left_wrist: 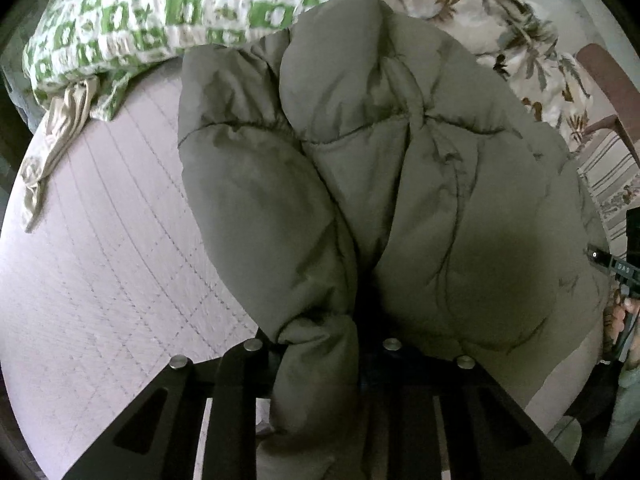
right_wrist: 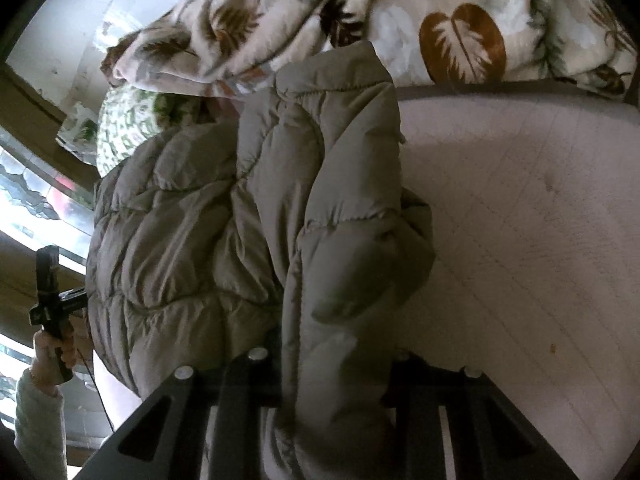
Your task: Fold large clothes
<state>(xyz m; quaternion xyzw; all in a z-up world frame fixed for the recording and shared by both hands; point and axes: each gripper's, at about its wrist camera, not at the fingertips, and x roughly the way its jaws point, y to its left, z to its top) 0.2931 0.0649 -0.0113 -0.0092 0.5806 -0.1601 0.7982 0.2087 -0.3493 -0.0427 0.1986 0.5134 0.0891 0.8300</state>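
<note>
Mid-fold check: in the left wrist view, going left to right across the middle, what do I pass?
Beige knotted cloth → pink quilted bedcover → olive puffer jacket → the other hand-held gripper at the right edge.

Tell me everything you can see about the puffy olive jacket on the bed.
The jacket is a large olive-grey puffer with a smooth, slightly shiny shell and stitched quilted sections. It is bunched and creased, not folded flat. The left gripper and the right gripper each pinch a fold of it, so it hangs from both. Its far end meets the pale quilted bed cover. Behind it lie a green checked pillow and a leaf-print quilt.
</note>
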